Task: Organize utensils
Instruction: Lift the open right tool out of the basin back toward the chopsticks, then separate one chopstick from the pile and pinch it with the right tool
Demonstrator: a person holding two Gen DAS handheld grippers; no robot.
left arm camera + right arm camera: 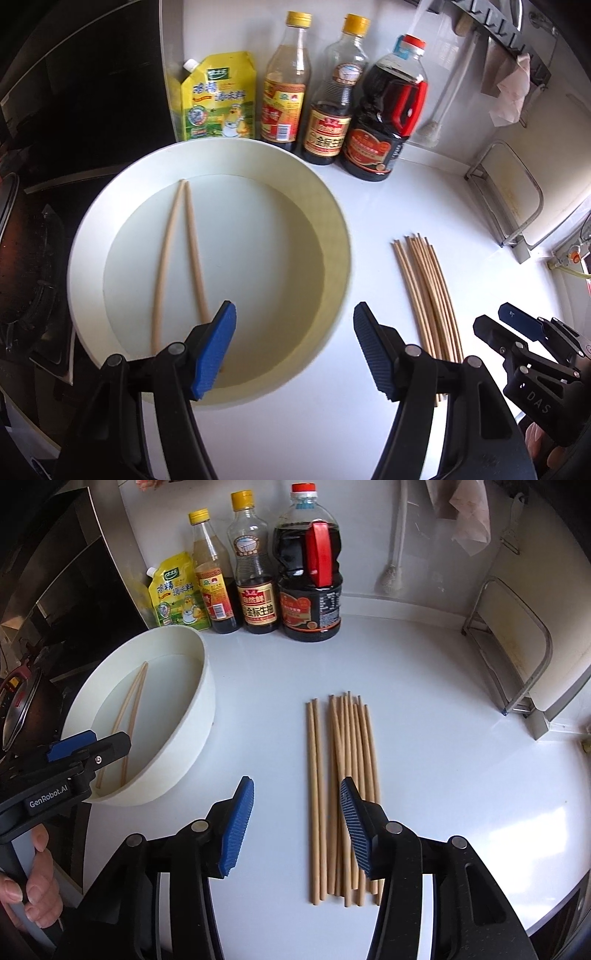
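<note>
A white round bowl sits on the white counter with two wooden chopsticks lying in it. My left gripper hovers over the bowl's near side, open, with nothing between its pads; its left pad is next to one chopstick's end. To the right of the bowl, several loose chopsticks lie side by side on the counter. My right gripper is above their near ends, open and holding nothing; two of the sticks show in the gap below it. The left gripper also shows over the bowl in the right wrist view.
A yellow seasoning pouch, two yellow-capped bottles and a big dark soy bottle stand along the back wall. A stove lies left of the bowl. A metal rack stands at the right, and a brush and a cloth hang behind.
</note>
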